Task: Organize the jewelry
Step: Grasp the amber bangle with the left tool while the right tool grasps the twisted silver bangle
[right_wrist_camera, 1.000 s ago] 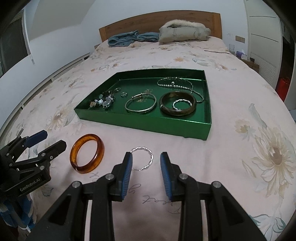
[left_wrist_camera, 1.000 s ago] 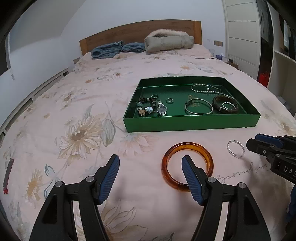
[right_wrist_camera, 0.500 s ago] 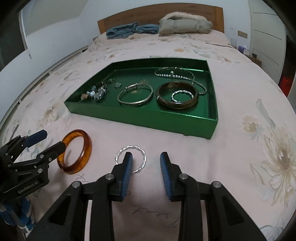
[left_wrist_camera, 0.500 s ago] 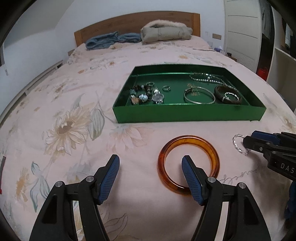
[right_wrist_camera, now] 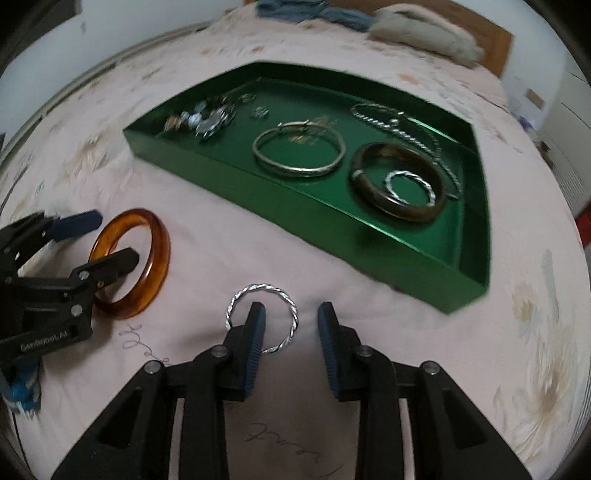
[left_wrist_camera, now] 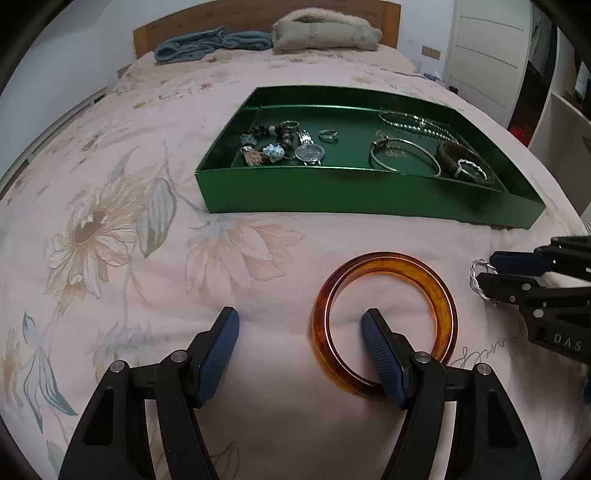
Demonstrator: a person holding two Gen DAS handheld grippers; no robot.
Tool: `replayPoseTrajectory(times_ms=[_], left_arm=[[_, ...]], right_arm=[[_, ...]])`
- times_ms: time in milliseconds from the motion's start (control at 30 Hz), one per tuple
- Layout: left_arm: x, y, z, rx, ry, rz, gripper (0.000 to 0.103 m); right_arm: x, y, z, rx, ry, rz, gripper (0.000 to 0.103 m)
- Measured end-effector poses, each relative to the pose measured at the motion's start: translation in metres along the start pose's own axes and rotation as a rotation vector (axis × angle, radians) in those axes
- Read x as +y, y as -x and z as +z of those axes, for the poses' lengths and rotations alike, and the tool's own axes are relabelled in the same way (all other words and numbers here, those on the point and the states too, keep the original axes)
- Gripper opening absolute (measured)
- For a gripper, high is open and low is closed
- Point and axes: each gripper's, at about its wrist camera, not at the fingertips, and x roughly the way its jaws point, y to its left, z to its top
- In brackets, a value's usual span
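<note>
An amber bangle (left_wrist_camera: 384, 317) lies on the floral bedspread in front of a green tray (left_wrist_camera: 362, 199). My left gripper (left_wrist_camera: 299, 332) is open, its right finger inside the bangle's ring and its left finger outside. A twisted silver ring (right_wrist_camera: 262, 317) lies to the right. My right gripper (right_wrist_camera: 290, 328) is open, its left finger inside the silver ring and the ring's right side between the jaws. The bangle (right_wrist_camera: 129, 262) and the tray (right_wrist_camera: 406, 258) also show in the right wrist view. The tray holds bangles, a watch, beads, small rings and a chain.
Folded blue cloth (left_wrist_camera: 210, 42) and a beige fur-trimmed coat (left_wrist_camera: 325, 33) lie by the wooden headboard. A white wardrobe (left_wrist_camera: 480, 55) and shelves stand to the right of the bed.
Both grippers have moved forward and down toward the bedspread. The left gripper's right finger now sits inside the amber bangle, and the right gripper's left finger inside the silver ring.
</note>
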Motion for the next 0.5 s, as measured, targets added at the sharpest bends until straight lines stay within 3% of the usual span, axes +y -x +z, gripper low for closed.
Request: replayPoseTrajectory(times_ms=[133,333,433,500], left_arm=[[0.001,-0.007,0.005,0.026,-0.010,-0.020,0.067],[-0.002,-0.009,0.010,0.030,-0.039,-0.032,0.056],[-0.010,-0.005,0.008,0.011,-0.071,-0.014,0.042],[-0.017,-0.002,0.006,-0.002,-0.096,0.006,0.025]], right_arm=[[0.000,-0.006,0.006,0.037,0.035,0.009,0.018],[-0.001,-0.008,0.005,0.000,-0.025,0.016,0.007],[0.003,-0.003,0.000,-0.045,-0.035,0.000,0.005],[0.005,0.003,-0.005,-0.073,-0.040,-0.008,0.005]])
